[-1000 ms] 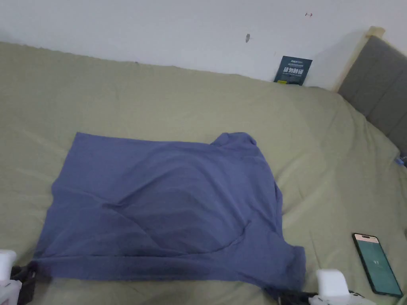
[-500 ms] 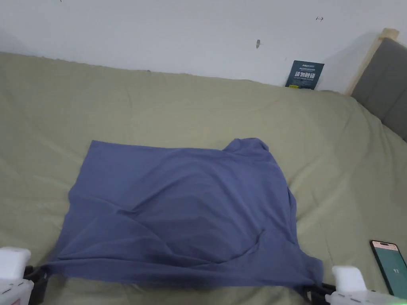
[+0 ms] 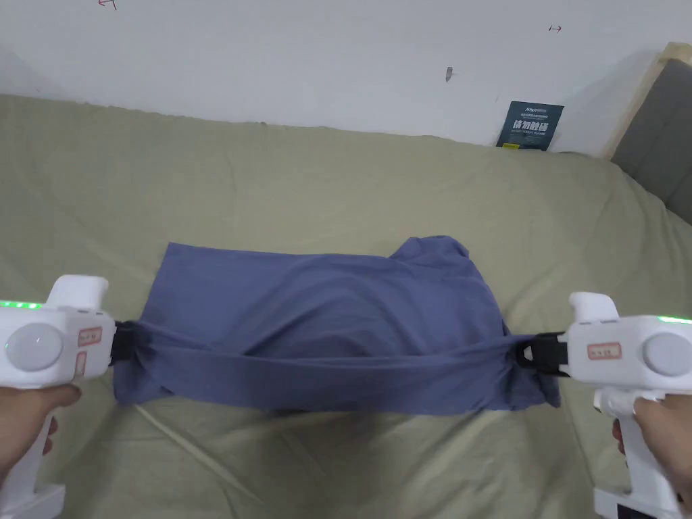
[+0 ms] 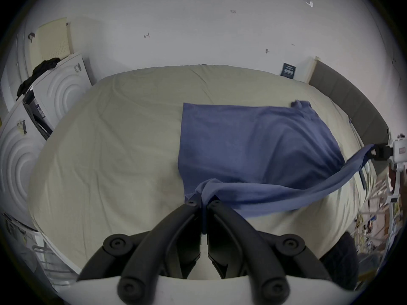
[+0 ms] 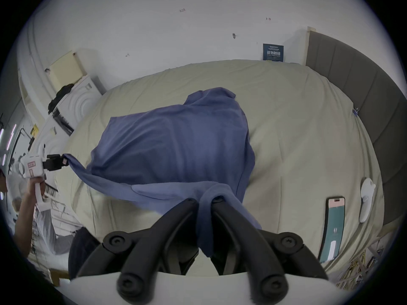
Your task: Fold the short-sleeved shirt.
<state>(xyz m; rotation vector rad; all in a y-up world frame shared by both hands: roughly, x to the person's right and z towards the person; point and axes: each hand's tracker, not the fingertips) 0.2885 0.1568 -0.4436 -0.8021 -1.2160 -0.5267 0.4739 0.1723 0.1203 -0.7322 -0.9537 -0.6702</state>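
A blue short-sleeved shirt (image 3: 324, 311) lies on the olive-green bed (image 3: 338, 189), its near edge raised off the sheet and stretched tight between both grippers. My left gripper (image 3: 132, 341) is shut on the near left corner of the shirt (image 4: 253, 138), with cloth bunched between its jaws. At the near right corner my right gripper (image 3: 524, 354) is shut on the shirt (image 5: 176, 138) too, a flap hanging down between the jaws. The left gripper (image 4: 203, 203) and the right gripper (image 5: 204, 199) each show cloth pinched at the tips. The far half of the shirt rests flat.
A phone (image 5: 333, 226) and a white object (image 5: 366, 197) lie on the bed at the right. A grey headboard (image 3: 659, 162) stands at the right, a dark card (image 3: 530, 126) leans on the wall behind. White foam blocks (image 4: 44, 103) stand left of the bed.
Both grippers have risen and moved away from me, lifting the shirt's near edge off the bed and pulling it taut. The head camera has tilted, shifting the scene.
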